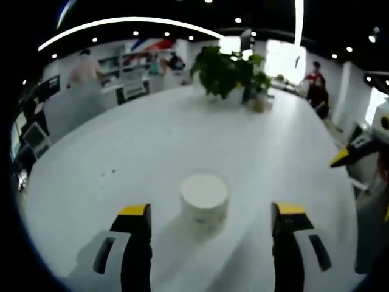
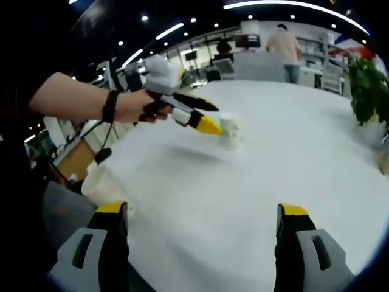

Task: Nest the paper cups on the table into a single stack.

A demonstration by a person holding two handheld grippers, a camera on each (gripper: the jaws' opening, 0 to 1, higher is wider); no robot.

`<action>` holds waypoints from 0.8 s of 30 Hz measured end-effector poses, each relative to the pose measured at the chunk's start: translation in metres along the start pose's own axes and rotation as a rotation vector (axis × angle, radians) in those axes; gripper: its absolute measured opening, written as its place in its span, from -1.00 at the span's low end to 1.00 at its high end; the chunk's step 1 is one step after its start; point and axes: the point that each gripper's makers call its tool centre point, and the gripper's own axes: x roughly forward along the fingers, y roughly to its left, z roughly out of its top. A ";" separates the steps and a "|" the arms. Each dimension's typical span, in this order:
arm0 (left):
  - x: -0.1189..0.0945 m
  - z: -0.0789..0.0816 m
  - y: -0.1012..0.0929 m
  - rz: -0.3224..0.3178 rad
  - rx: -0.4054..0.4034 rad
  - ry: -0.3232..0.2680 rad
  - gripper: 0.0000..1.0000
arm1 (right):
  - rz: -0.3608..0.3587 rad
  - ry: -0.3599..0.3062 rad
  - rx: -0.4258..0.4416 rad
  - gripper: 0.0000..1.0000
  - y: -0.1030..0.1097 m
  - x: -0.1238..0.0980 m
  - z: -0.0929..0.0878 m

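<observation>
A white paper cup (image 1: pixel 204 204) stands upside down on the white table (image 1: pixel 152 140), just ahead of my left gripper (image 1: pixel 212 210) and between the lines of its two yellow-tipped jaws, which are open and clear of it. In the right gripper view a hand holds that left gripper (image 2: pixel 209 115) with its tips next to the same cup (image 2: pixel 231 132). A second white cup (image 2: pixel 100 182) sits near the table's edge, just outside the left jaw of my right gripper (image 2: pixel 202 211), which is open with nothing between its jaws. The right gripper's yellow tip (image 1: pixel 340 158) comes in from the right.
A potted green plant (image 1: pixel 228 73) stands at the far side of the table, also seen as a plant (image 2: pixel 368 85) at the right edge. People and shelves stand beyond the table. The table edge (image 2: pixel 79 164) runs close to the second cup.
</observation>
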 end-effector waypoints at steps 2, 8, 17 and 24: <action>0.004 0.001 0.000 0.001 -0.010 -0.001 0.55 | 0.000 -0.001 0.002 1.00 -0.001 -0.001 0.000; 0.015 0.000 -0.003 -0.015 0.016 0.018 0.50 | 0.002 -0.002 0.014 1.00 -0.003 -0.002 -0.004; 0.023 0.005 0.003 -0.013 0.031 0.019 0.42 | 0.010 0.002 0.027 1.00 -0.003 -0.003 -0.010; 0.030 0.004 0.001 -0.023 0.037 0.033 0.25 | 0.012 -0.007 0.035 1.00 -0.005 -0.003 -0.009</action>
